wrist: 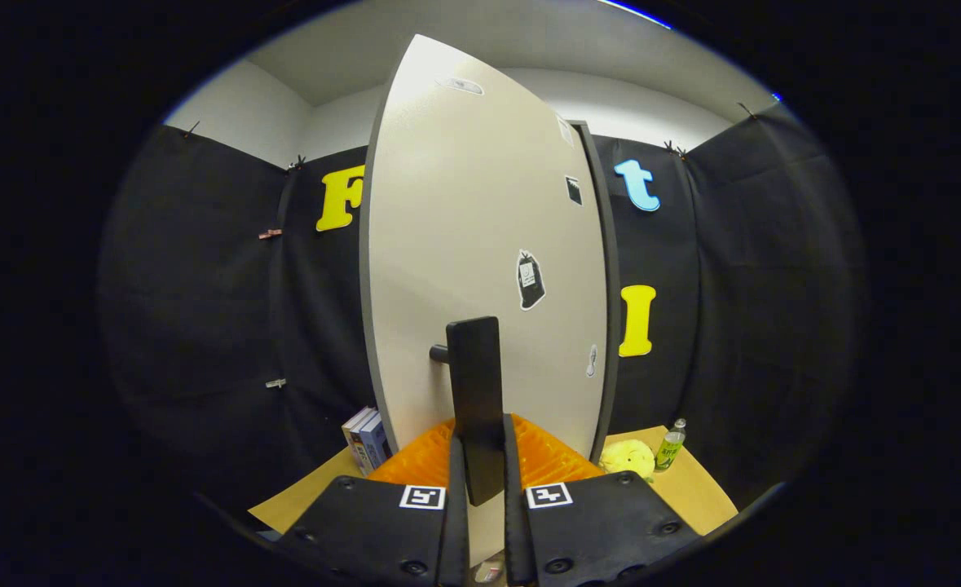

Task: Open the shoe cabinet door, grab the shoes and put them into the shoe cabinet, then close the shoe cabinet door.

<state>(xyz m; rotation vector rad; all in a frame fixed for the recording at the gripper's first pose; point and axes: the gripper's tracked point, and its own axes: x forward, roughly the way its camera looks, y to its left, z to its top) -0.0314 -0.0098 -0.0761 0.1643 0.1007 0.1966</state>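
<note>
One gripper (480, 473) was clamped on one dark bar handle (475, 391) of the pale shoe cabinet door (464, 228), which stood at frame center. Two books (368, 439) leaned lower left; one yellow plush (627, 458) and one bottle (670, 447) sat lower right on the bench (696, 489).

A tan table (696, 489) carries the cabinet (480, 269), books (368, 440), a yellow plush (627, 458) and a bottle (670, 447).
</note>
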